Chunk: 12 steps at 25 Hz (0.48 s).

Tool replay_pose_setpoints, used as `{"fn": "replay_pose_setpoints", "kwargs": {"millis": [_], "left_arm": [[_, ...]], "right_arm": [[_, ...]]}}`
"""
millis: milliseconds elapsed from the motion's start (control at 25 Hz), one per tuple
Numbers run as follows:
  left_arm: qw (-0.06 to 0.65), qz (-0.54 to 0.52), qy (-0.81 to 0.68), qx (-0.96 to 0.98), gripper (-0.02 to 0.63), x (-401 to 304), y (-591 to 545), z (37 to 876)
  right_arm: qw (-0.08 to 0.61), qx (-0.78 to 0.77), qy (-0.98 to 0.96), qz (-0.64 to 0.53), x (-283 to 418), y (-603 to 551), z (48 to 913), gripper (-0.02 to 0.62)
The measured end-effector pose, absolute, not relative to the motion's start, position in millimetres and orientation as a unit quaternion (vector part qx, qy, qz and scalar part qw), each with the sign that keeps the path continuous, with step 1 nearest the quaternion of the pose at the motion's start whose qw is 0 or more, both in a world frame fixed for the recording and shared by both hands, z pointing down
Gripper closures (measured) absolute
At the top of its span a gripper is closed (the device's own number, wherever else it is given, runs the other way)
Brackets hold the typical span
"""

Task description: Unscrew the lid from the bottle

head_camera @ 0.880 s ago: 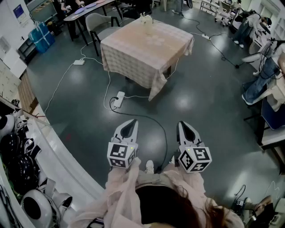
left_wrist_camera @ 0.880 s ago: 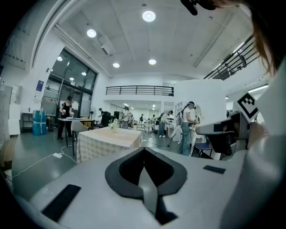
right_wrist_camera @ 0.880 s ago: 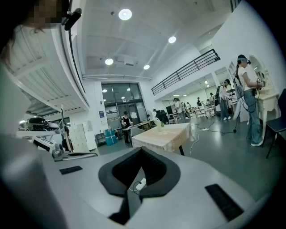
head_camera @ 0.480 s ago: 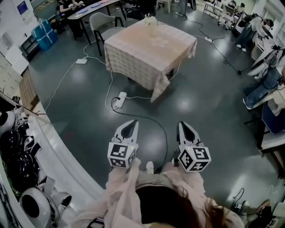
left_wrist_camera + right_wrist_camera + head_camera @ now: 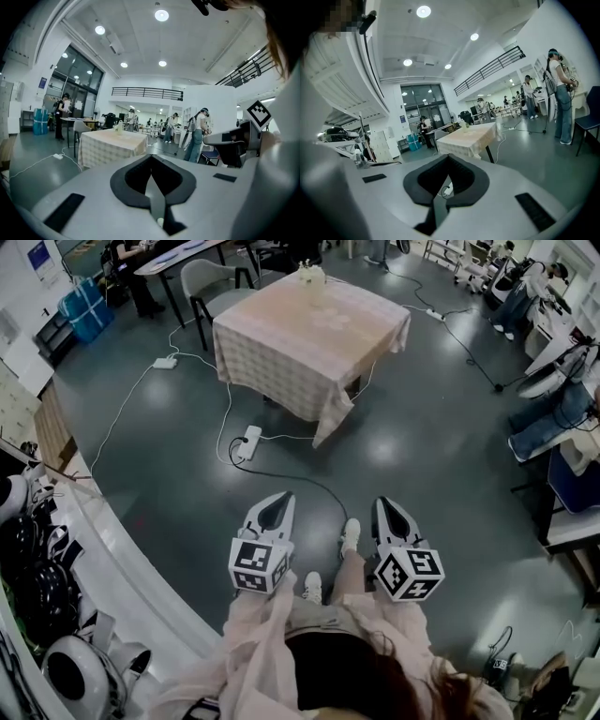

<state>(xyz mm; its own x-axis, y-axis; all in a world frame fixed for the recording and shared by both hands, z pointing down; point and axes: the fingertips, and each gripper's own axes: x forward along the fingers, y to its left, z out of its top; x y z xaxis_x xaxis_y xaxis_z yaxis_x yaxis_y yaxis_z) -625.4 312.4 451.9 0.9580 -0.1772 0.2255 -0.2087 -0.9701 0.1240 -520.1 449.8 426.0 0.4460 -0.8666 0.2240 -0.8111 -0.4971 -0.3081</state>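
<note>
A pale bottle (image 5: 310, 276) stands at the far edge of a table with a checked cloth (image 5: 309, 334), several steps ahead across the grey floor. The bottle (image 5: 119, 126) on the table (image 5: 112, 143) is also small and distant in the left gripper view, as are the bottle (image 5: 464, 124) and table (image 5: 471, 135) in the right gripper view. My left gripper (image 5: 279, 496) and right gripper (image 5: 386, 502) are held side by side in front of the person's body, far from the table. The left gripper (image 5: 151, 158) and right gripper (image 5: 448, 157) are both shut, with nothing between the jaws.
A white power strip (image 5: 250, 444) and black cable (image 5: 300, 482) lie on the floor between me and the table. A chair (image 5: 202, 279) stands at the table's far left. A curved white counter (image 5: 122, 568) with gear runs along the left. People and desks (image 5: 553, 409) are at the right.
The person's shoe has stepped forward between the two grippers. The table has shifted slightly in view. Both grippers keep their pose, still shut.
</note>
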Motion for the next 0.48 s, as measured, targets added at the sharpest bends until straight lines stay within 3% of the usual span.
{"fn": "replay_pose_setpoints", "kwargs": {"millis": [480], "left_arm": [[0.071, 0.116, -0.095, 0.986, 0.580, -591, 303, 453]], "right_arm": [[0.081, -0.839, 0.503, -0.190, -489, 433, 430, 0.583]]}}
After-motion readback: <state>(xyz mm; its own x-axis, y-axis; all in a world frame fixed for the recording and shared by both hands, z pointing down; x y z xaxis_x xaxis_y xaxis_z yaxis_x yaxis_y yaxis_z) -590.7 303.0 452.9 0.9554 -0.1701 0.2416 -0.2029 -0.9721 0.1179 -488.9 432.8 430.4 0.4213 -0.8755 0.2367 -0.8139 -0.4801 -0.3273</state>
